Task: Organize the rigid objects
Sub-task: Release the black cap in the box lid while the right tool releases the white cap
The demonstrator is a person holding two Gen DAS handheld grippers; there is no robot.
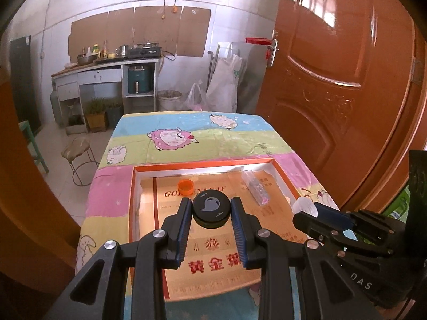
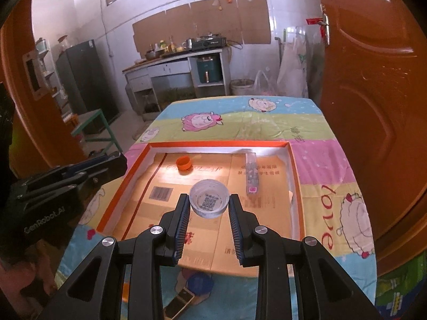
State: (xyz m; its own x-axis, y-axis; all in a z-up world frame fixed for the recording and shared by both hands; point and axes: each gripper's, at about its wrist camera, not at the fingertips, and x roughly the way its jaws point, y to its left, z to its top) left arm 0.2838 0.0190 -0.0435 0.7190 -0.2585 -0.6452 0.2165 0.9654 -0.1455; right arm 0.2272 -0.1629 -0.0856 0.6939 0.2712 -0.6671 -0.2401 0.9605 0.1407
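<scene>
The left hand-held gripper was clamped on a round black puck-shaped lid with a grey swirl mark, its blue pads pressing the lid's two sides. The lid hung flat, face up, above the shallow orange-rimmed cardboard tray that lay on the table's pastel sheep-print cloth. The right hand-held gripper was closed on a translucent white plastic bottle cap, open side up, with a printed code showing inside, also over the tray.

Both pieces were round, so neither had a long axis to align; each sat at its gripper's tips, straight ahead along the fingers. The tray floor lay below and just ahead of both, so setting either down looked like a matter of lowering. The left gripper hung over the tray's middle, the right one towards its right side.

Inside the tray, a small orange cap sat at the far left, and a clear narrow plastic case lay at the far right, its long axis running from the near side to the far wall.
</scene>
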